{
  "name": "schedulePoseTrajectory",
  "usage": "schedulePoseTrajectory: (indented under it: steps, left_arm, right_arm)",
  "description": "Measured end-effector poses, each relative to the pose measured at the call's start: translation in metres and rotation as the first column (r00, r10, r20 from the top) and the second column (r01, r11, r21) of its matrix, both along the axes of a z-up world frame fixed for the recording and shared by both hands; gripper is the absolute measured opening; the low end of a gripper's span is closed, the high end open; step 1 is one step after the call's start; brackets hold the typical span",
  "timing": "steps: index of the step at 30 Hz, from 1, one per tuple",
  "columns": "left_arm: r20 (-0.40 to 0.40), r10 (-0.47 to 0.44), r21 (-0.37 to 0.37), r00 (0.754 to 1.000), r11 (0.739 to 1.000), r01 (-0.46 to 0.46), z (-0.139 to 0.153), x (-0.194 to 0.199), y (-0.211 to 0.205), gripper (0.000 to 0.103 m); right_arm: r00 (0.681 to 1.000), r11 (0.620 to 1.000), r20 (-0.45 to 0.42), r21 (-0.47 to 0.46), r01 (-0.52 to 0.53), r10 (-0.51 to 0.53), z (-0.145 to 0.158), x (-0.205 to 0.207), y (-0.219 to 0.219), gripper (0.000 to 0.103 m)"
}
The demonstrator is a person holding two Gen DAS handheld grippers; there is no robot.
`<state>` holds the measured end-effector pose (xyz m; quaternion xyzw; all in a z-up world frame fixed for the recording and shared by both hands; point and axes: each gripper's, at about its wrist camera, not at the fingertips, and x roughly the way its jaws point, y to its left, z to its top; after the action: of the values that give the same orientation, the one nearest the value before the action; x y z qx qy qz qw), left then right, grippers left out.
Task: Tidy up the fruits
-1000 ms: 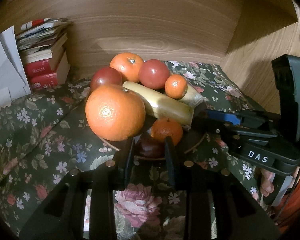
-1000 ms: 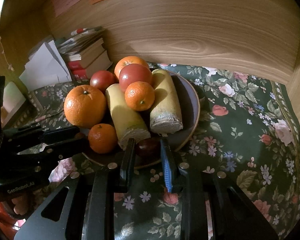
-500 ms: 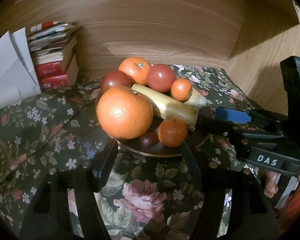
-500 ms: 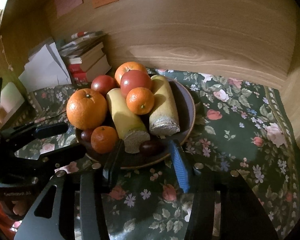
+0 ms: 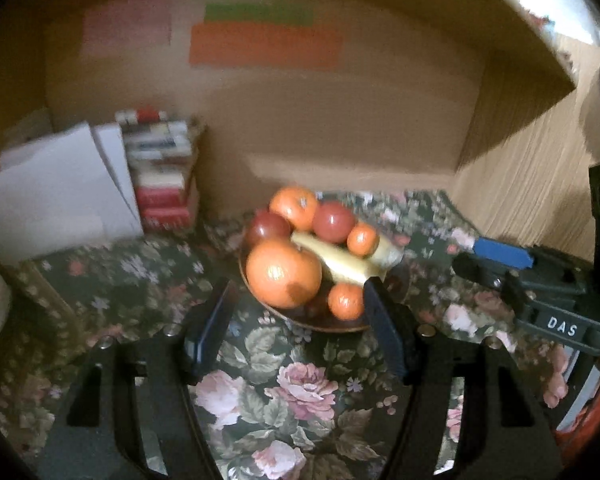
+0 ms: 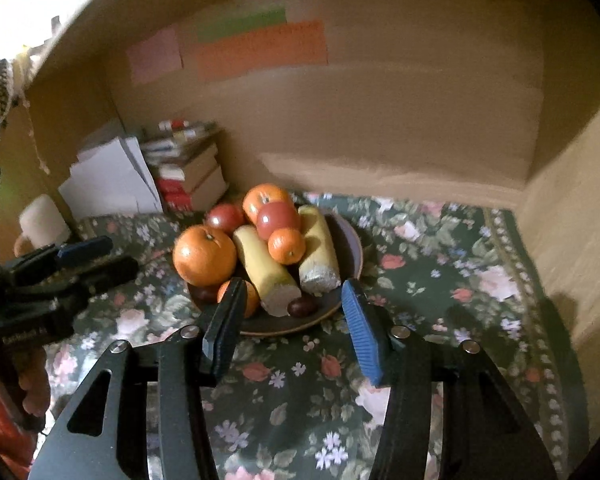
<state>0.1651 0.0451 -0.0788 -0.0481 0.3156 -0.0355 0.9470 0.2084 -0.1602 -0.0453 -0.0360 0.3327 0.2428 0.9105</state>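
Note:
A brown plate [image 6: 346, 240] on the floral cloth holds a pile of fruit: a big orange [image 6: 204, 255], two yellow bananas [image 6: 266, 270], red tomatoes [image 6: 278, 219], small mandarins [image 6: 286, 245] and a dark plum [image 6: 302, 307]. The plate [image 5: 300, 322] and big orange [image 5: 283, 273] also show in the left wrist view. My left gripper [image 5: 298, 322] is open and empty, held back from the plate's near rim. My right gripper [image 6: 294, 322] is open and empty, also back from the rim. Each gripper shows at the side of the other's view.
A stack of books [image 6: 188, 168] and white papers [image 6: 108, 184] stand at the back left against the wooden wall. A pale mug [image 6: 40, 220] sits at the far left. Wooden side walls enclose the cloth [image 6: 440, 280]. Coloured notes [image 6: 260, 46] hang on the back wall.
Both grippers were shut on dark plums at the plate's front; they have opened, left the plums on the plate, and pulled back and up from it.

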Motion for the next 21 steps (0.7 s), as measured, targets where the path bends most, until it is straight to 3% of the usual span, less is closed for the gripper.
schedulePoseTrajectory:
  steps: [6, 13, 15, 19, 21]
  left_arm:
    - [0.166, 0.019, 0.035, 0.986, 0.999, -0.026, 0.045, -0.039, -0.005, 0.069]
    - [0.362, 0.021, 0.035, 0.932, 0.999, -0.036, 0.099, -0.095, -0.011, 0.075]
    - [0.399, 0.025, 0.033, 0.916, 0.999, -0.042, 0.108, -0.108, -0.012, 0.079]
    - [0.471, 0.037, 0.035, 0.881, 0.998, -0.061, 0.122, -0.139, -0.013, 0.090]
    - [0.484, 0.039, 0.034, 0.874, 0.997, -0.063, 0.124, -0.148, -0.014, 0.097]
  right_arm:
    - [0.993, 0.999, 0.115, 0.031, 0.031, -0.035, 0.036, -0.037, -0.011, 0.049]
    - [0.951, 0.994, 0.293, 0.081, 0.075, -0.096, 0.083, -0.092, -0.019, 0.053]
    - [0.938, 0.993, 0.329, 0.094, 0.077, -0.104, 0.093, -0.108, -0.020, 0.055]
    - [0.907, 0.989, 0.399, 0.115, 0.093, -0.131, 0.105, -0.137, -0.020, 0.068]
    - [0.892, 0.988, 0.428, 0.121, 0.099, -0.142, 0.110, -0.148, -0.019, 0.069]
